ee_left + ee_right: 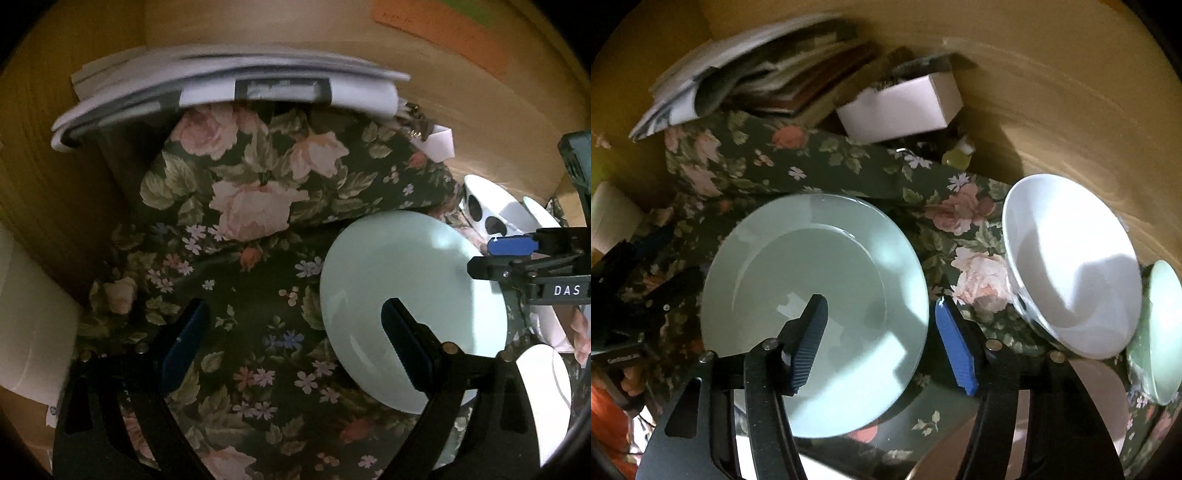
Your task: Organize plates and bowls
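both grippers, left (295, 325) and right (882, 328), gape over green plate (827, 266).

White capitals "DAS" stand on a black bar of the right gripper (511, 254), seen at the right edge of the left wrist view. In the right wrist view the left gripper (646, 273) carries a small pale label on its body, too blurred to read.
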The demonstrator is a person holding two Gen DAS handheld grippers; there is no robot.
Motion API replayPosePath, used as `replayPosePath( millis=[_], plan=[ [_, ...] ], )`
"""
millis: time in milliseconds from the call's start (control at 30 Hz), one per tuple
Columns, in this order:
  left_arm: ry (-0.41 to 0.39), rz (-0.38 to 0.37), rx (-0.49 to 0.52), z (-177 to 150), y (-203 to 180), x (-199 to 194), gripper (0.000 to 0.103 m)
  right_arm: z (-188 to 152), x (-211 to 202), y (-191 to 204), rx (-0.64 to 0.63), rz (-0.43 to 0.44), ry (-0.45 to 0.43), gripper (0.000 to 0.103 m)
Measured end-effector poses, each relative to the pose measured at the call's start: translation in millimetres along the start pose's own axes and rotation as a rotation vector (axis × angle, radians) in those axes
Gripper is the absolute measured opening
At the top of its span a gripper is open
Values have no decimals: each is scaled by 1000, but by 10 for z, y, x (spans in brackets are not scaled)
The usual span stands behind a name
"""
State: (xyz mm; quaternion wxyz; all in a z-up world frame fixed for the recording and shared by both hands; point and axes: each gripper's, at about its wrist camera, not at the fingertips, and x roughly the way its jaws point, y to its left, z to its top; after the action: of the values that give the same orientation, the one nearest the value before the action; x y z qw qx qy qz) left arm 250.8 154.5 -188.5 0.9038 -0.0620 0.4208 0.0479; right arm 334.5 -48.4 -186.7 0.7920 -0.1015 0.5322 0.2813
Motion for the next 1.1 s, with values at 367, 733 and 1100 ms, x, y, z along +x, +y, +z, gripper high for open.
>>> replayPosePath(
  millis=[367,733,1100],
  plan=[
    [39,-43,-12,-45,39,107,86,52,181,54,-1,-5,80,50],
    [108,-67,-7,-296,166,49,53,-224,112,664,-101,41,72,39],
    [94,-60,-6,-323,235,17,47,-469,188,819,-52,52,25,39]
  ],
)
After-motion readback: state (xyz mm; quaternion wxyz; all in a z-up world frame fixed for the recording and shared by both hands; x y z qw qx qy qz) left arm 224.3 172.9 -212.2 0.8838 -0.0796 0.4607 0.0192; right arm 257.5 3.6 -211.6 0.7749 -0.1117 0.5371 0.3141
